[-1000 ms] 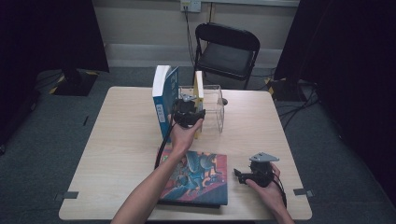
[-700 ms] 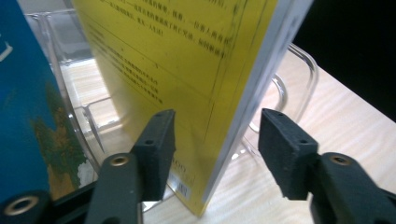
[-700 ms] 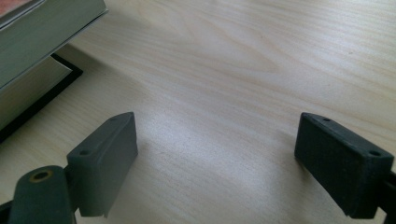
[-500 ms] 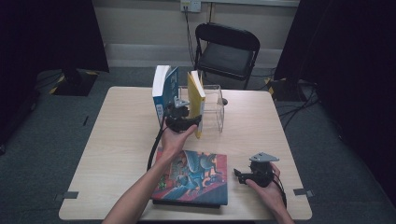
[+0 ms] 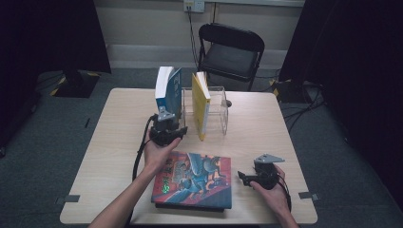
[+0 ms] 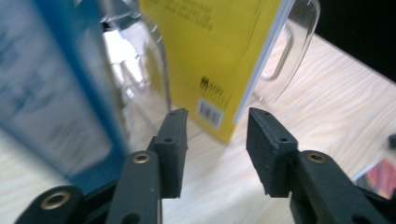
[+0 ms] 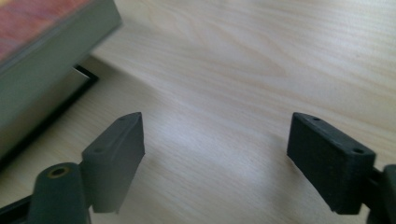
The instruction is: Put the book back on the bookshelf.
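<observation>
A yellow book (image 5: 200,105) (image 6: 219,60) stands upright in a clear acrylic rack (image 5: 218,110), and a blue-and-white book (image 5: 168,91) (image 6: 46,93) stands at the rack's left end. My left gripper (image 5: 167,127) (image 6: 215,149) hovers just in front of these books, open, with nothing between its jaws. A large colourful hardback (image 5: 195,178) lies flat near the table's front edge; its grey edge (image 7: 42,60) appears in the right gripper view. My right gripper (image 5: 243,179) (image 7: 215,158) rests on the table to the right of that hardback, open wide and holding nothing.
The wooden table (image 5: 119,142) has bare surface at its left and right sides. A black folding chair (image 5: 230,50) stands behind the far edge. Cables (image 5: 140,156) trail from the left gripper toward the person.
The left gripper has drawn back from the rack toward the person and slightly left, leaving the yellow book standing in the rack. The right gripper has stayed put.
</observation>
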Tool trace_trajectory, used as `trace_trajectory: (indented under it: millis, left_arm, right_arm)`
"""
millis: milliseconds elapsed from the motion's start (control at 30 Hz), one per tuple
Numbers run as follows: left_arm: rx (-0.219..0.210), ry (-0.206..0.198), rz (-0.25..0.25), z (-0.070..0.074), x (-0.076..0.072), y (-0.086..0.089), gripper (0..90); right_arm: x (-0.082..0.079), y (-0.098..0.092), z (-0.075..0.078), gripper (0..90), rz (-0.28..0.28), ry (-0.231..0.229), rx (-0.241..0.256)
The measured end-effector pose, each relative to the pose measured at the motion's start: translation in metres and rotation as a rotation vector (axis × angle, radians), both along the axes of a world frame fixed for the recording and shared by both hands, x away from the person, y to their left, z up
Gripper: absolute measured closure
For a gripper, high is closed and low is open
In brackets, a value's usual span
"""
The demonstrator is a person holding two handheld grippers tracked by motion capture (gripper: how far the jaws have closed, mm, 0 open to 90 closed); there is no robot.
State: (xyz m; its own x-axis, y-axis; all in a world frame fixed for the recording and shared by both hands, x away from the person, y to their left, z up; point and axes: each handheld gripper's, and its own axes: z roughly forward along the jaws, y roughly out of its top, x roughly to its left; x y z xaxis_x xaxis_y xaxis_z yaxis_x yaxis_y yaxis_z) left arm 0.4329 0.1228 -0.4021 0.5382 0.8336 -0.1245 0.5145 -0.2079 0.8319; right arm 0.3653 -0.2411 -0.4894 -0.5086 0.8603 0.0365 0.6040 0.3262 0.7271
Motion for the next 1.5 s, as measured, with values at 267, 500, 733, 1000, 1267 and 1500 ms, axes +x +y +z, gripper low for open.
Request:
trace_trajectory:
  millis: [267,500,733,1000,1267,1500]
  left_arm:
    - [0.022,0.039,-0.008,-0.015,-0.031,0.03,56.3]
    - [0.038,0.076,-0.013,-0.031,-0.057,0.047,48.5]
    - [0.02,0.146,-0.045,-0.046,-0.07,0.064,42.1]
    - [0.018,0.141,-0.075,-0.046,-0.07,0.053,58.2]
    - [-0.008,0.136,-0.132,-0.049,-0.05,0.036,60.8]
    - [0.018,0.136,-0.17,-0.047,-0.032,0.009,63.4]
  right_arm:
    - [-0.001,0.017,0.045,26.9,0.036,-0.132,0.071]
    - [0.01,0.055,0.062,25.7,0.153,-0.139,0.118]
    - [0.019,0.096,0.044,24.4,0.261,-0.091,0.094]
    - [0.017,0.096,0.033,25.6,0.274,-0.067,0.09]
    - [0.0,0.079,0.034,33.0,0.291,-0.051,0.096]
    - [-0.025,0.065,0.036,35.5,0.3,-0.036,0.097]
